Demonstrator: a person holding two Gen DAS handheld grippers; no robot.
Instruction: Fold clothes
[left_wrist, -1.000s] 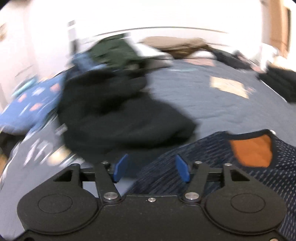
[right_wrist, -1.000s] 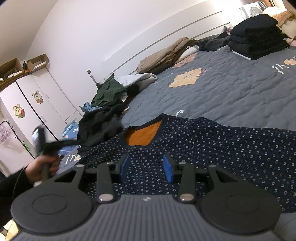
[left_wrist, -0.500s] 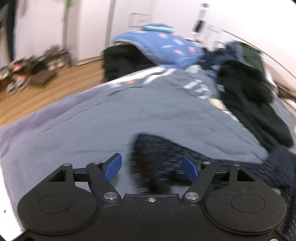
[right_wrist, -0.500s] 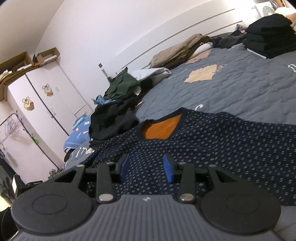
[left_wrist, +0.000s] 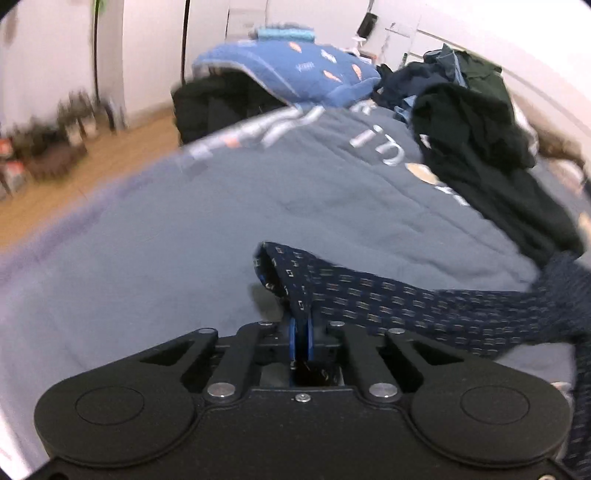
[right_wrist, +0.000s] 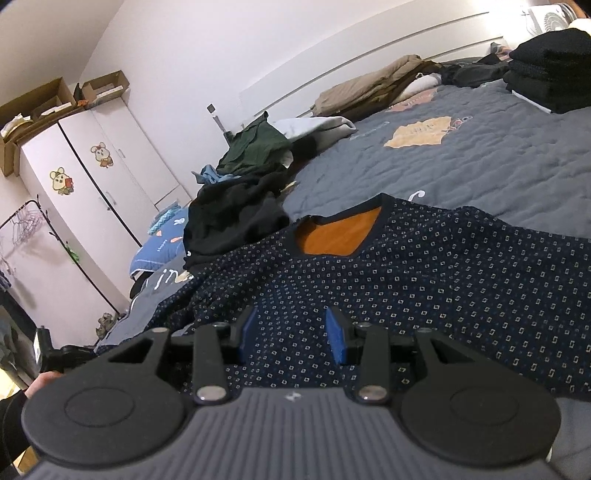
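Two grippers on one navy patterned sweater (right_wrist: 424, 266), spread flat on the grey bed (right_wrist: 498, 158). Left gripper (left_wrist: 301, 341) clenched on the sweater's sleeve cuff (left_wrist: 286, 275), beside the black clothes pile (left_wrist: 487, 155). Right gripper (right_wrist: 291, 334) released, over the sweater's chest.

Ahead of your jaws you see a grey quilted bedspread (right_wrist: 498, 155), a white two-door wardrobe (right_wrist: 92, 184) left, and plain white walls (right_wrist: 221, 48).
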